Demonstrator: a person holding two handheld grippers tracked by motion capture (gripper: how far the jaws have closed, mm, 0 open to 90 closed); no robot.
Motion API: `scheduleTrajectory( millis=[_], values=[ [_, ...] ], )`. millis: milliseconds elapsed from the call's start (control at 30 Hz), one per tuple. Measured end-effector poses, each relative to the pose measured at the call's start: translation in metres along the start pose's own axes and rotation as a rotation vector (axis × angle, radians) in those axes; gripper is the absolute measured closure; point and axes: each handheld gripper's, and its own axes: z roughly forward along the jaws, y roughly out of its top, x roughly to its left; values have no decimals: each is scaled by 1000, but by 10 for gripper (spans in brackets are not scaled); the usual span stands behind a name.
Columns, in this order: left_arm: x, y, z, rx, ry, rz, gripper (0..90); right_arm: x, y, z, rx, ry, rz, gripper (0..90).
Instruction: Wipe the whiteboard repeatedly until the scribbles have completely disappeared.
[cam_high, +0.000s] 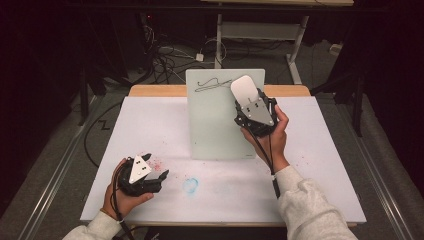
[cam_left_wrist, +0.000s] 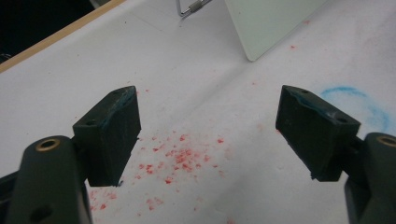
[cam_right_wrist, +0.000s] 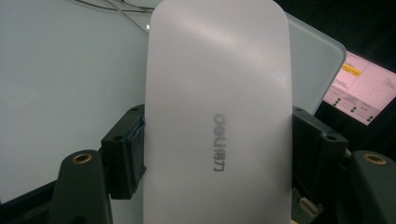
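A pale whiteboard stands propped at the table's back centre, with a thin black scribble near its top. My right gripper is shut on a white oblong eraser that sits against the board's upper right, just right of the scribble. In the right gripper view the eraser, marked "deli", is clamped between both jaws of the right gripper, with the board behind it. My left gripper rests low at the front left. It stands open and empty over the white table cover.
Red specks dot the white cover under the left gripper. A blue smear lies just right of it. The board's lower corner and a metal stand wire show ahead. Cables and desk legs stand beyond the table.
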Motion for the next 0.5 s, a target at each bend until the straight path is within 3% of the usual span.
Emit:
scheduleTrajectory(
  millis=[233, 500],
  values=[
    [0, 1, 2, 4, 0, 13, 213, 2, 2, 1, 1, -2, 10, 312],
    [0, 1, 1, 3, -1, 11, 213, 8, 8, 4, 8, -16, 71, 312]
  ],
)
